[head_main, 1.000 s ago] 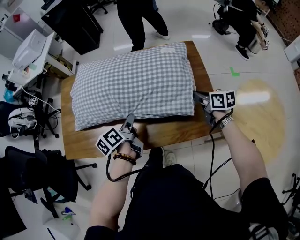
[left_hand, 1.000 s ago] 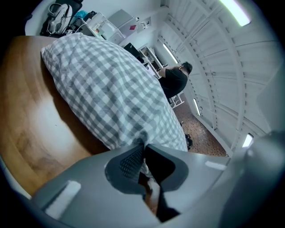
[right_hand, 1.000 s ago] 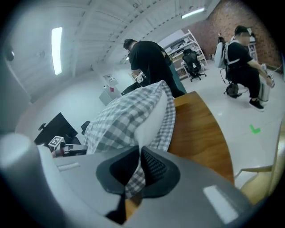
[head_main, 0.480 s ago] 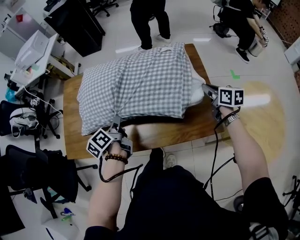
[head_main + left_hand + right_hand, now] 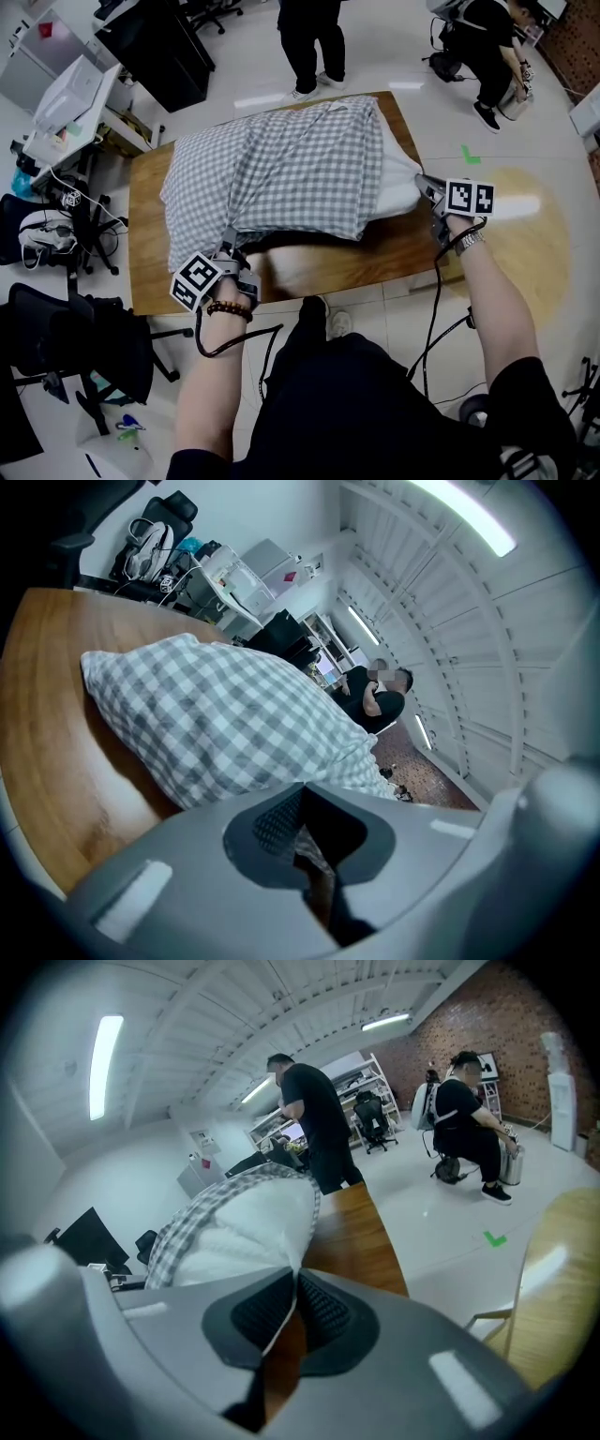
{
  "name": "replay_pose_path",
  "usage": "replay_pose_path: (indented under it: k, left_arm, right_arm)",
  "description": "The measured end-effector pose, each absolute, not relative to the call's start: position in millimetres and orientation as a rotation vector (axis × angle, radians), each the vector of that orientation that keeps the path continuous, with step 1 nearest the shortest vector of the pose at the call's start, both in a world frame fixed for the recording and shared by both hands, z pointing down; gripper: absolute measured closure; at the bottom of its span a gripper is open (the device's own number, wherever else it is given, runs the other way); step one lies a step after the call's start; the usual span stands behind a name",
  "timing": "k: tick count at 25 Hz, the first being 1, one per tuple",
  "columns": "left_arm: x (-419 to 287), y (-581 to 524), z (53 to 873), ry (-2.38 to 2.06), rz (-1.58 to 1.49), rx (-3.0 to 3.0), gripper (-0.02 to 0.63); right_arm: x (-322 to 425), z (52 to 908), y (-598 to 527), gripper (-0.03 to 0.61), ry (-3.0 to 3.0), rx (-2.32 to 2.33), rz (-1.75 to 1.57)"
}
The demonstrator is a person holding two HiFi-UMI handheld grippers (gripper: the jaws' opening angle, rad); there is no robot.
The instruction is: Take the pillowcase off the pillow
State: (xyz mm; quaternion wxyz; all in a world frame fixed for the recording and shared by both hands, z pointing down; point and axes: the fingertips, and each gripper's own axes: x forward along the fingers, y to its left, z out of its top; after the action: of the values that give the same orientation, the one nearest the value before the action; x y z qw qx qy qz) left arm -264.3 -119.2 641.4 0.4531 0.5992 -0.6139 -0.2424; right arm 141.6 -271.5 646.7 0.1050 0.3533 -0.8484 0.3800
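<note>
A pillow in a grey checked pillowcase [image 5: 281, 173] lies on the wooden table [image 5: 394, 248]. Its bare white right end [image 5: 401, 178] sticks out of the case's open edge. My left gripper [image 5: 228, 248] is at the case's near edge, shut on a fold of the checked cloth [image 5: 305, 841], and the case [image 5: 216, 724] bunches toward it. My right gripper [image 5: 427, 186] is at the table's right side, shut on the white pillow corner [image 5: 253, 1222]. In the right gripper view, the checked edge [image 5: 202, 1208] rides over the white filling.
A person stands beyond the table's far edge [image 5: 314, 37] and another sits at the far right [image 5: 487, 47]. Office chairs [image 5: 56, 337] and a cluttered desk [image 5: 66, 103] crowd the left. A round pale wooden surface [image 5: 534, 225] lies right of the table.
The checked case has slid left off the pillow's right end, baring white pillow. My left gripper moved left with the cloth; my right one shifted right and slightly up with the pillow corner.
</note>
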Motion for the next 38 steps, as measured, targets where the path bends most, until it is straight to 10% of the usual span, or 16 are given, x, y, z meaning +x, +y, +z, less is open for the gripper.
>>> replay_pose_path:
  k: [16,38]
  left_arm:
    - [-208.8,-102.0,620.4,-1.381,-0.478,1.611,0.486]
    - [-158.9,-184.3,453.9,-1.312,0.041,2.132,0.485]
  right_arm:
    - [129.3,628.9,-227.3,0.454,-2.504,0.928,0.925]
    - [143.3,545.3,-291.6,0.448,-2.537,0.952,0.817]
